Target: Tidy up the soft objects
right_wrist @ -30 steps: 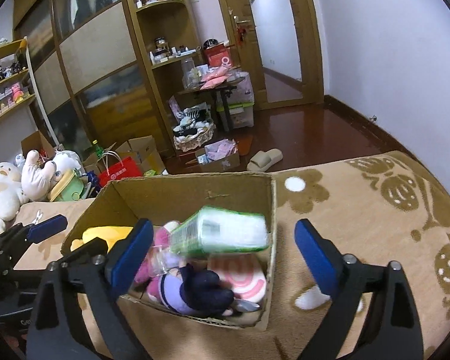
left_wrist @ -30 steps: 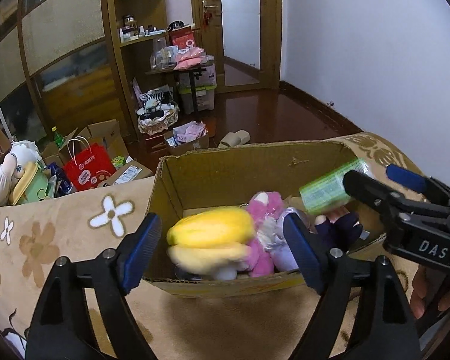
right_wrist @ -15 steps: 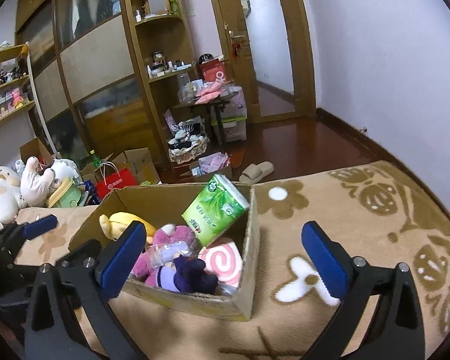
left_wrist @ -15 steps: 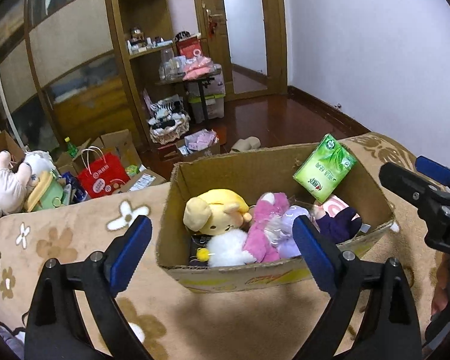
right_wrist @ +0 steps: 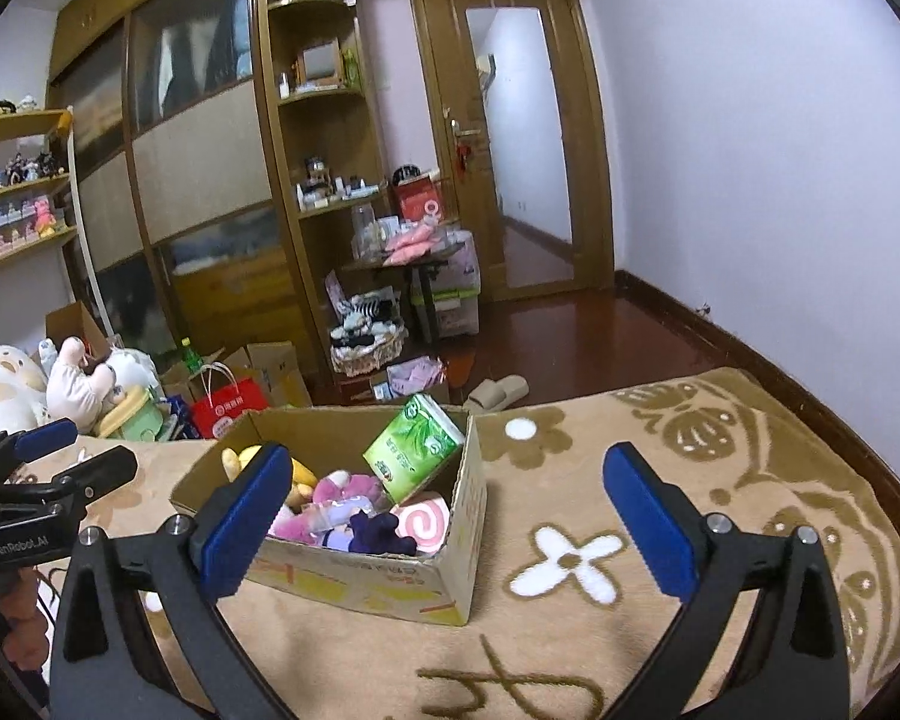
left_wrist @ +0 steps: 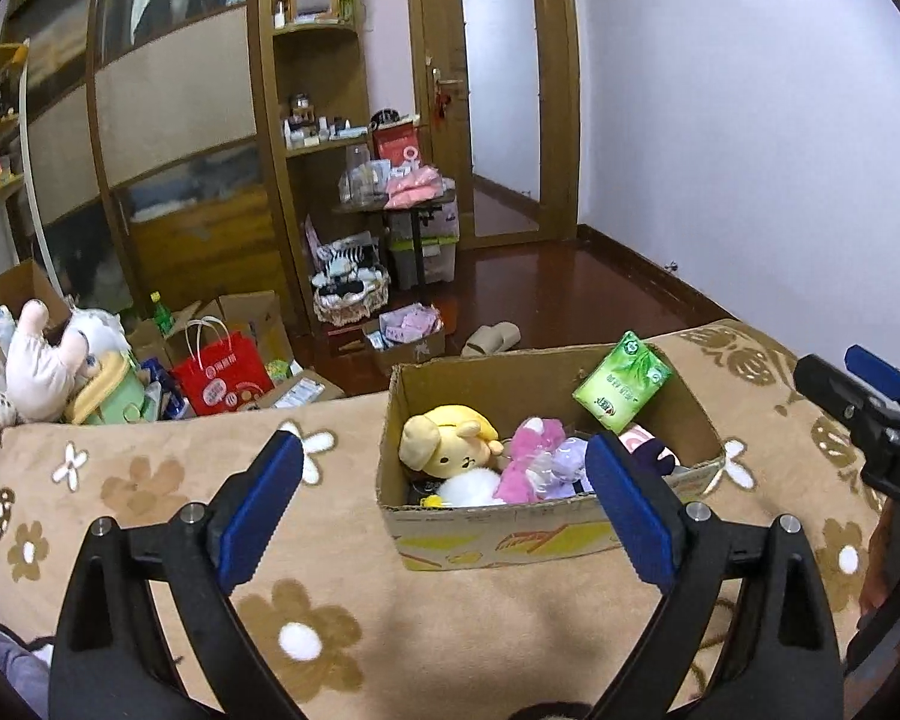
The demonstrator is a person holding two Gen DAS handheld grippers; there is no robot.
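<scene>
A second ago the yellow plush dog [left_wrist: 450,429] sat between the left tongs [left_wrist: 444,498], and the green tissue pack [right_wrist: 414,447] sat by the right tongs [right_wrist: 444,510]. Now both are let go and lie in the cardboard box [left_wrist: 498,531]. Both tongs have pulled back and up, so the box looks smaller. This likely means these two soft things are put away.

In the left view the box is in the middle, a bit right, on the brown flower blanket [left_wrist: 150,480]. The dog is in the left part of the box, next to a pink plush toy [left_wrist: 531,456]. The tissue pack leans on the back right corner. The left tongs are open wide and hold nothing. The box shows in the gap between them, farther away.

In the right view the right tongs are open and hold nothing too. The box is in the lower left middle. A pink swirl cushion [right_wrist: 423,522], maybe a roll cake toy, lies in its near corner.
</scene>
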